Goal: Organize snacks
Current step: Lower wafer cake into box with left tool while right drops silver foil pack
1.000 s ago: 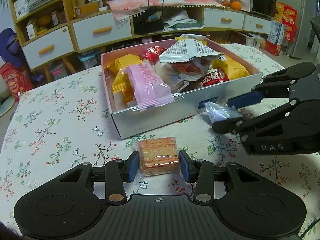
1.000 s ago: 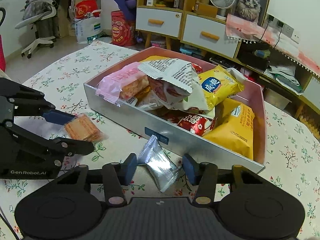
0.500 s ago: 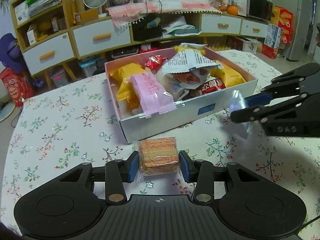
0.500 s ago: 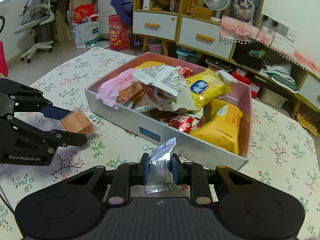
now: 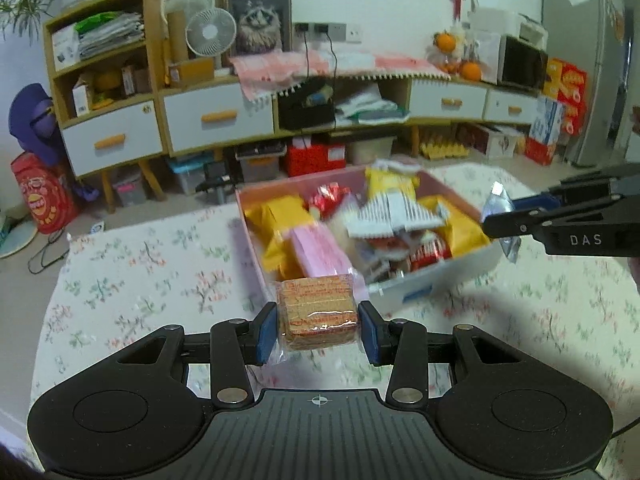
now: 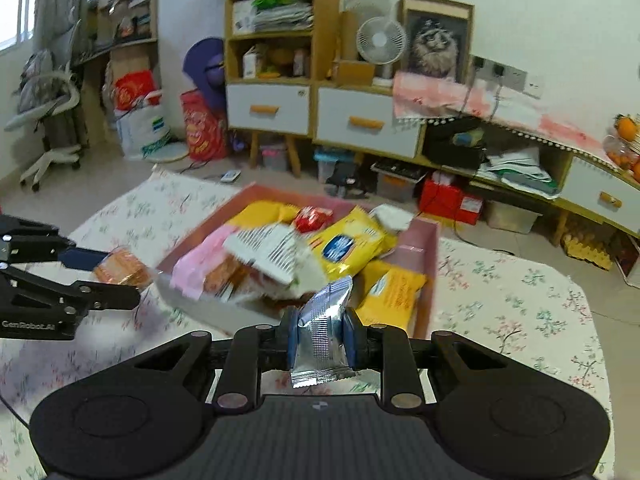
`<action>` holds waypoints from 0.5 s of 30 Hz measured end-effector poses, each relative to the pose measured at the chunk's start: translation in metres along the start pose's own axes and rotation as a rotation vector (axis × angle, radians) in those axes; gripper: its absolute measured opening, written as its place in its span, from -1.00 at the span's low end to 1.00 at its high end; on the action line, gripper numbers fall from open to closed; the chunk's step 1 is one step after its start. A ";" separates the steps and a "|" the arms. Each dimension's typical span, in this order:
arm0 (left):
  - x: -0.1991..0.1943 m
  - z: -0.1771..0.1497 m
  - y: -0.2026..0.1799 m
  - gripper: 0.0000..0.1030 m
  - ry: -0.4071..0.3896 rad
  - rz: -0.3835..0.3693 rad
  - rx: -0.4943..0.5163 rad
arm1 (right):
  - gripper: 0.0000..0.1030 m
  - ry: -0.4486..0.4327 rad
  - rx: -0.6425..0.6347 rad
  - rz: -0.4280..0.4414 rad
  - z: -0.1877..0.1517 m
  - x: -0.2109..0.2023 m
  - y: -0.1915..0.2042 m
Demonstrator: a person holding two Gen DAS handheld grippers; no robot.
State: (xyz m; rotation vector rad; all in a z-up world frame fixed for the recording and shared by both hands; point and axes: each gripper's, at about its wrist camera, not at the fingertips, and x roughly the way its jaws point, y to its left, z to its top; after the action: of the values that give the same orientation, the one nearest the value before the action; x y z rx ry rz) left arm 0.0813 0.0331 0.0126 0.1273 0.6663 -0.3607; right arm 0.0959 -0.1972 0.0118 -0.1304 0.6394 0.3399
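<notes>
Cracker pack (image 5: pixel 317 307): a clear-wrapped block of orange crackers, clamped between the blue pads of the left gripper (image 5: pixel 318 328), clear of the tablecloth and just in front of the box's near wall in the left wrist view.

Silver sachet (image 6: pixel 322 336): a small foil packet standing upright in the right gripper (image 6: pixel 320 340), crimped edges poking out above and below the pads.

Left gripper: clenched on the cracker pack, pressing its two short sides.

Right gripper: squeezed tight on the silver sachet, which is thin enough that the pads nearly meet.

Snack box (image 6: pixel 428 272): an open tray with a pink inside and pale outer walls, already heaped with yellow bags, a pink packet (image 5: pixel 320 250), red wrappers and a white-striped bag (image 6: pixel 276 254); it sits on the flowered tablecloth (image 5: pixel 132 256) ahead of both grippers.

Step in hand: both loose snacks are lifted and appear to be on their way to the box.

Next move: probably carry each over the near wall and let go above a gap. The pile is high, so the sachet suits the right end near the yellow bags and the crackers the left corner.

Risk: a snack dropped on the heap may slide back out.
</notes>
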 end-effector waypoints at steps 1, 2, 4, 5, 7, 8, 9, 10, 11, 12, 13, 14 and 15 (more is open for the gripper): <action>0.001 0.005 0.002 -0.23 -0.008 0.003 -0.009 | -1.00 -0.007 0.016 -0.005 0.003 0.000 -0.003; 0.003 0.010 0.004 -0.23 -0.014 0.006 -0.019 | -1.00 -0.015 0.033 -0.007 0.006 0.000 -0.006; 0.009 0.023 0.008 -0.23 -0.024 0.004 -0.042 | -1.00 -0.033 0.078 -0.003 0.015 0.002 -0.013; 0.013 0.028 0.010 -0.23 -0.027 0.002 -0.048 | -1.00 -0.038 0.102 -0.003 0.018 0.004 -0.018; 0.022 0.040 0.013 -0.23 -0.029 -0.006 -0.057 | -1.00 -0.044 0.136 -0.008 0.026 0.011 -0.026; 0.028 0.045 0.014 -0.23 -0.025 -0.013 -0.064 | -1.00 -0.048 0.145 -0.011 0.029 0.015 -0.029; 0.036 0.051 0.017 -0.23 -0.022 -0.023 -0.077 | -1.00 -0.050 0.154 -0.014 0.032 0.019 -0.032; 0.043 0.056 0.018 -0.23 -0.018 -0.030 -0.087 | -1.00 -0.051 0.160 -0.019 0.034 0.024 -0.035; 0.051 0.061 0.020 -0.23 -0.014 -0.036 -0.099 | -1.00 -0.051 0.163 -0.025 0.035 0.029 -0.037; 0.057 0.065 0.021 -0.23 -0.010 -0.042 -0.107 | -1.00 -0.048 0.166 -0.034 0.036 0.035 -0.041; 0.066 0.070 0.022 -0.23 -0.005 -0.051 -0.115 | -1.00 -0.047 0.169 -0.043 0.036 0.038 -0.043; 0.072 0.072 0.022 -0.23 -0.001 -0.058 -0.117 | -1.00 -0.045 0.174 -0.050 0.038 0.043 -0.046; 0.081 0.076 0.021 -0.23 0.003 -0.064 -0.112 | -1.00 -0.044 0.180 -0.055 0.038 0.048 -0.050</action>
State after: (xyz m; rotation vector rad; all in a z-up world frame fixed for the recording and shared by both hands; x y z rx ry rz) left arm 0.1917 0.0119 0.0215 -0.0002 0.6931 -0.3835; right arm 0.1706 -0.2226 0.0143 0.0313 0.6192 0.2303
